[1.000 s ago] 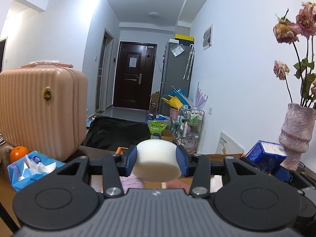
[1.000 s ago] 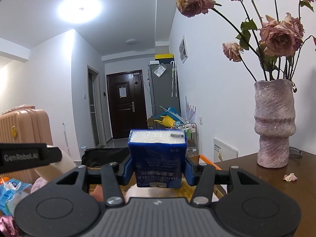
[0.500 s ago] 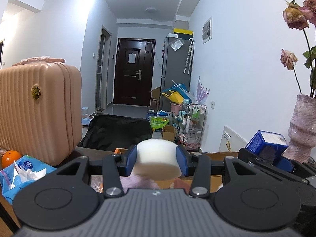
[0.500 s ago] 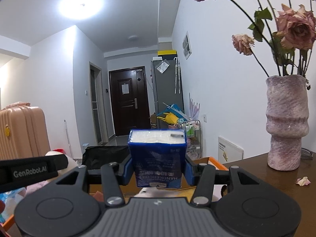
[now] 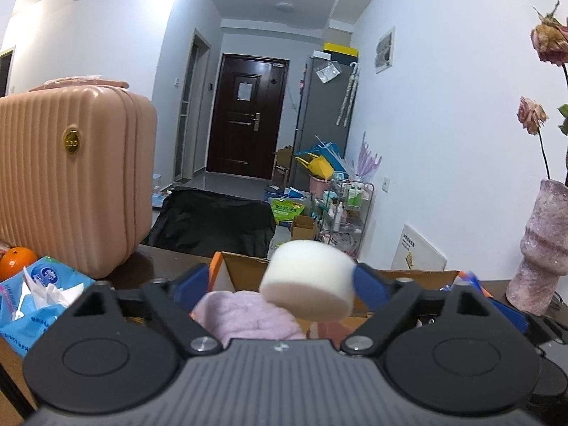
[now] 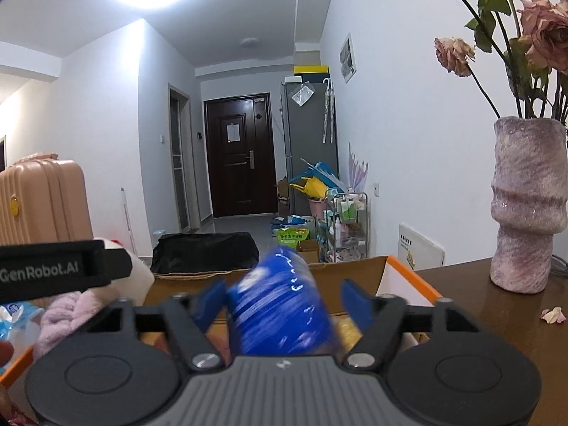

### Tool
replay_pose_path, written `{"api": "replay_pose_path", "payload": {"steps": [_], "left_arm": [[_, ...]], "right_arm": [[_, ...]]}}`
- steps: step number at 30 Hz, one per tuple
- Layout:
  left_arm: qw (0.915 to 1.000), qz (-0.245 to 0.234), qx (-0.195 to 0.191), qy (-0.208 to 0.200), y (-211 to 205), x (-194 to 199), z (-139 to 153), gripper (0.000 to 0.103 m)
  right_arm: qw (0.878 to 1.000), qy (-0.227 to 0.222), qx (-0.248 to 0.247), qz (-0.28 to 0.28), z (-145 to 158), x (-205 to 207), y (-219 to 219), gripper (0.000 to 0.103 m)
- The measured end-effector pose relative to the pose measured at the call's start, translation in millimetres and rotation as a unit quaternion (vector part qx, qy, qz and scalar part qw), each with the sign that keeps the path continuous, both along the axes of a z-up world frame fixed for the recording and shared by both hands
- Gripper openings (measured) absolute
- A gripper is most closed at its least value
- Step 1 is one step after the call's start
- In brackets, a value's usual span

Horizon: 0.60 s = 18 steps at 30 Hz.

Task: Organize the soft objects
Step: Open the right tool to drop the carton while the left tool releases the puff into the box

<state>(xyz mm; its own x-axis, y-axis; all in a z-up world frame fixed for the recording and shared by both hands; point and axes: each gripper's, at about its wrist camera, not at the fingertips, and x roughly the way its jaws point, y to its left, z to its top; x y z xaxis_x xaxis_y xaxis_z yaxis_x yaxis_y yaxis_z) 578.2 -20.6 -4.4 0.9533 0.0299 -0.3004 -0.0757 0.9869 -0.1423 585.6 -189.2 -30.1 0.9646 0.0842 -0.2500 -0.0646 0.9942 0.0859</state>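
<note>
Sponge [image 5: 309, 280], a white foam puck, hangs tilted between the spread fingers of the left gripper [image 5: 280, 284], touching at most the right-hand pad, over the cardboard box [image 5: 245, 269] that sits on the table's middle with a pink towel [image 5: 245, 314] already inside. Beside it, the right gripper [image 6: 284, 298] also stands spread, and the blue tissue pack [image 6: 280, 305] between its fingers is blurred and tipped, apparently dropping into the same box. To finish well, hold both grippers level above the box opening until each item clears the pads, then lift straight away so nothing snags on the orange-edged flaps.
</note>
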Motion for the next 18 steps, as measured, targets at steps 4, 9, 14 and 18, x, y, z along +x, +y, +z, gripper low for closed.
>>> {"api": "replay_pose_path", "payload": {"steps": [4,9,14,18], "left_arm": [[0.9999,0.009,-0.008,-0.008,3,-4,2,0.103],[0.9997,0.013,-0.019,-0.009,7,-7,5,0.103],[0.9995,0.024,-0.020,-0.008,6,-9,5,0.103],[0.9992,0.034,-0.019,-0.009,6,-15,6,0.103]], "right_arm": [[1.000,0.000,0.000,-0.003,-1,-3,1,0.094],[1.000,-0.001,0.011,-0.012,0,-5,-2,0.101],[1.000,-0.001,0.016,-0.017,0,-6,-4,0.102],[1.000,-0.005,0.016,-0.018,0,-11,-4,0.103]]}}
